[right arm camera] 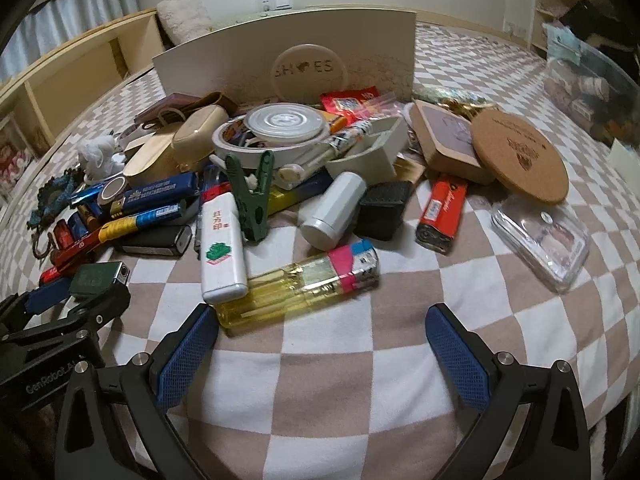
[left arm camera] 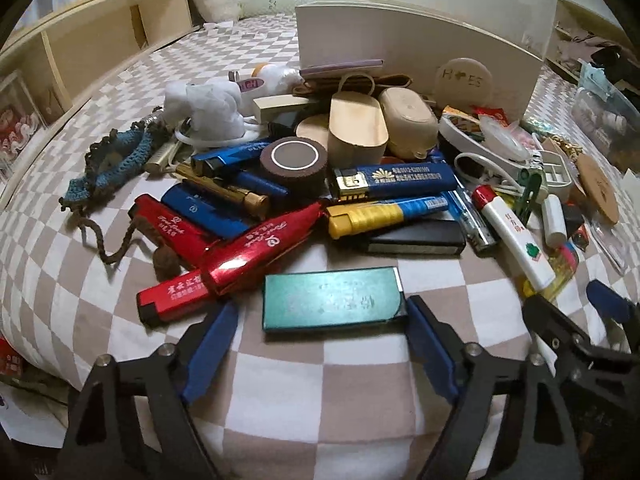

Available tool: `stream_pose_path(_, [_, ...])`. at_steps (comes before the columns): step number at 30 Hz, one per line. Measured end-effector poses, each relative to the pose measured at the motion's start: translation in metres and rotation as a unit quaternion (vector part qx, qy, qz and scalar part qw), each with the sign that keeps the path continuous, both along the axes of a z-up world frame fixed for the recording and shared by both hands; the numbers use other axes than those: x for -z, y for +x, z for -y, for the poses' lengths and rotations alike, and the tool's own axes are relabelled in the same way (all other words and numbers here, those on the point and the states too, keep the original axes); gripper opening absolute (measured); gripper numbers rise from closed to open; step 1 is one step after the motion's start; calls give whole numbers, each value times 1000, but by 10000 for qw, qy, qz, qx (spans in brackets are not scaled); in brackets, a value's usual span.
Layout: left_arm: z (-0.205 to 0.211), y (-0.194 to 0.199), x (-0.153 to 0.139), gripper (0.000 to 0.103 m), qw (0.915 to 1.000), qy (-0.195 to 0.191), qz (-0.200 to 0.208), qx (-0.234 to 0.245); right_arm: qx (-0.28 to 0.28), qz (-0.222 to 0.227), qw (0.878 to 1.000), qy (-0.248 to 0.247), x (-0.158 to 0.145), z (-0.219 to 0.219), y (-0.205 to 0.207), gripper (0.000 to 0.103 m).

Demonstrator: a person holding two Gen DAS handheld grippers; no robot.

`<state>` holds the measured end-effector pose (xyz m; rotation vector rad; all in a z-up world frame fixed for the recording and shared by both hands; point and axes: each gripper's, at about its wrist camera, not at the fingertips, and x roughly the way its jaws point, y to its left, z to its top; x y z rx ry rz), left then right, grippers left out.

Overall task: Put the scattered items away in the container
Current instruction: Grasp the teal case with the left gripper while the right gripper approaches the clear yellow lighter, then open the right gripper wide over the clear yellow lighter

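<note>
Both tongs tilt steeply down over the checkered bedspread (left arm camera: 320,392). The white shoe box (right arm camera: 280,40) stands at twelve o'clock behind the pile of lighters (left arm camera: 304,200); its inside is hidden. The left gripper (left arm camera: 320,312) has a green lighter (left arm camera: 332,300) between its pads, right pad touching, grip uncertain. The right gripper (right arm camera: 320,320) is spread, with a yellow lighter (right arm camera: 296,288) at eleven o'clock.

Bare checkered bed cover (right arm camera: 328,380) lies open in front of the pile. Ahead, lighters crowd edge to edge; yellow lighter (right arm camera: 298,290) lies crosswise. White box (right arm camera: 288,52) walls off the rear. Cork coaster (right arm camera: 520,156) overhangs at right.
</note>
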<state>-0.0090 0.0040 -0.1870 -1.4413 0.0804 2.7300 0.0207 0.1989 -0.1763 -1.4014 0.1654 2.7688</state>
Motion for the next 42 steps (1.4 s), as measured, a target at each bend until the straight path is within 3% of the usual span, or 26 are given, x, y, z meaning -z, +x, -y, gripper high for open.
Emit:
stream_pose_path(4, [3,5,-2,73,9999,54,-36,97,-478,-20,9988,119,-1,12,-5,101])
stream_pose_path(10, [12,13,-5,69,9996,243,-55,116,-952,-35,9953,163,-3,20,-5,79])
stream_pose_path(18, [17,19,-6,69,9989,414,-89,180,-1107,-3,9939,7,-6,15,3,45])
stream_pose_path(21, [17,19,-6,69,9988,438,-93,182,-1121,25,9937,-40,-8,15,9,39])
stream_pose_path(27, [18,19,-6,69,9987,461,-94,170,-1350,136,9898,-443,-9,16,19,38])
stream_pose_path(34, [21,22,-6,69,9982,564,-123,181,-1881,272,9706,-1477,-3,24,3,38])
stream_pose_path(40, [23,22,-6,69,9976,657,-104,177,-2018,361,9552,-2137,-11,14,2,38])
stream_pose_path(42, [22,22,-6,69,9978,622,-111,186,-1944,269,9574,-2117,-18,2,8,38])
